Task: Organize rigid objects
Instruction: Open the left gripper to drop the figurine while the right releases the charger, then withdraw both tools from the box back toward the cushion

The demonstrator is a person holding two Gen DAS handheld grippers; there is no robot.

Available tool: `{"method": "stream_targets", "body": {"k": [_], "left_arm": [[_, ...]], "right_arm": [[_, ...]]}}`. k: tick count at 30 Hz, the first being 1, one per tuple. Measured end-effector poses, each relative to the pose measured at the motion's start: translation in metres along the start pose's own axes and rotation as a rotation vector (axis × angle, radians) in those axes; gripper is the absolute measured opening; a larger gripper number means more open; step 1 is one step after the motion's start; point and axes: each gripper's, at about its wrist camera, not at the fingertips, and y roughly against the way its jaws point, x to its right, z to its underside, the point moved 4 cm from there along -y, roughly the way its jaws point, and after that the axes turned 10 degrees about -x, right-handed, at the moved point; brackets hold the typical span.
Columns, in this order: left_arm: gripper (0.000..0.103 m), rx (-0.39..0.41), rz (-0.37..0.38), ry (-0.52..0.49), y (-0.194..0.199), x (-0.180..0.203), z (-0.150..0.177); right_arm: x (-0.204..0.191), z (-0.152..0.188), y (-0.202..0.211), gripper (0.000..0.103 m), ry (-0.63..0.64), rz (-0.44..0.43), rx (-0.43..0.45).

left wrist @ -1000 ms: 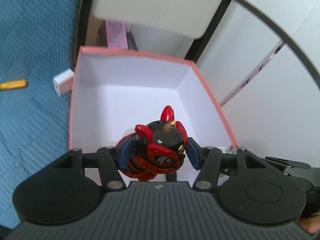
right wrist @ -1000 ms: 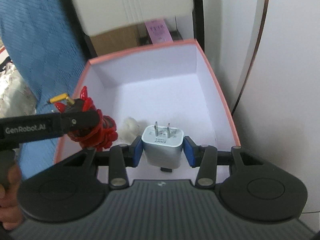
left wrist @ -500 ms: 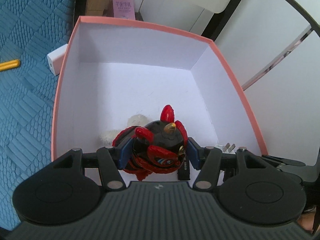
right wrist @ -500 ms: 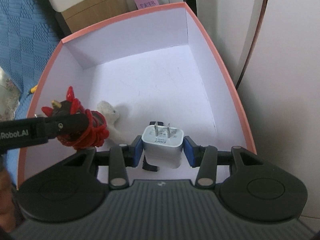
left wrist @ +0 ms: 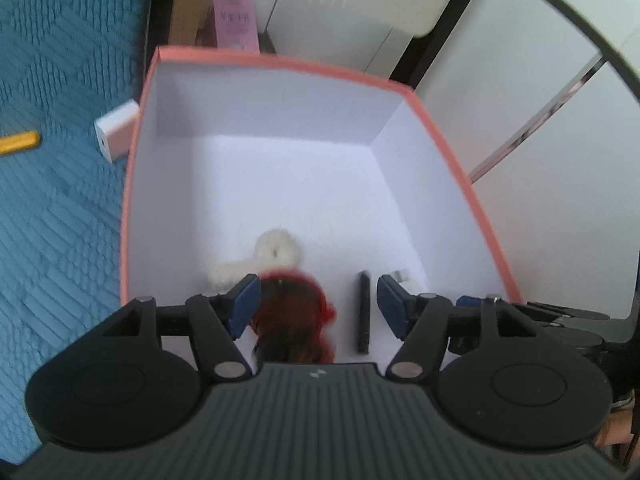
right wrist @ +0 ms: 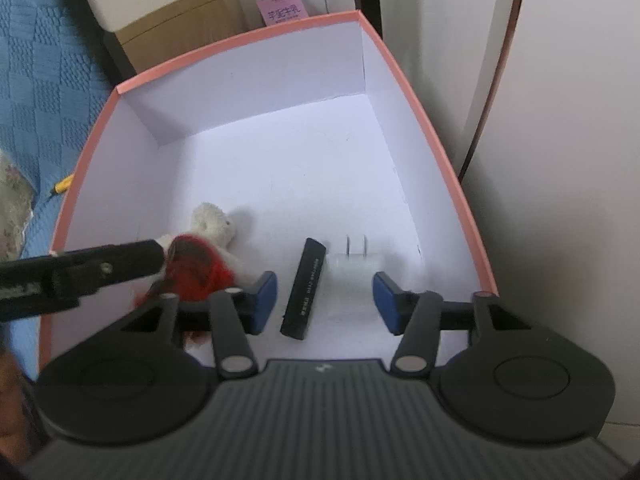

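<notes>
A pink-rimmed box [left wrist: 448, 152] with a white inside fills both views; its rim also shows in the right wrist view [right wrist: 436, 116]. My left gripper [left wrist: 314, 306] is open over it. The red and black figurine [left wrist: 292, 320] is loose below it, blurred; it also shows in the right wrist view [right wrist: 200, 266]. My right gripper [right wrist: 324, 298] is open. The white plug adapter [right wrist: 354, 268] is blurred below it, prongs up. A black stick [right wrist: 304, 288] and a white plush toy [right wrist: 212, 224] lie on the box floor.
A blue knitted cloth [left wrist: 52, 168] lies left of the box, with a small white block [left wrist: 116, 130] against the box wall and a yellow object [left wrist: 18, 144] further left. White cabinet fronts [right wrist: 560, 160] stand to the right. A pink card [right wrist: 280, 10] is behind the box.
Both grippers have opened. The figurine left the left gripper and the plug adapter left the right gripper; both are blurred, lower inside the box.
</notes>
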Motion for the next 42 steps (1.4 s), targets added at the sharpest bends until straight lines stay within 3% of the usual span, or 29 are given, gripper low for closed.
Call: {"method": "stream_targets", "body": {"k": [13,25,33,42], "left_arm": [[0.070,0.219,0.021,-0.010,0.119,-0.005,-0.009],[0.070,0.391,0.011,-0.034,0.223,-0.024,0.016],[0.070,0.445,-0.021,-0.043,0.266,-0.050,0.052],[0.070,0.444,-0.027,0.018,0.288,-0.099,0.095]], "right_arm": [[-0.039,-0.005,0.091,0.056,0.007,-0.041,0.180],[-0.091,0.013,0.163,0.056,0.066,-0.056,0.324],[-0.130,0.040,0.185,0.056,0.106,-0.065,0.359],[-0.173,0.072,0.183,0.056,0.148,-0.072,0.348]]}}
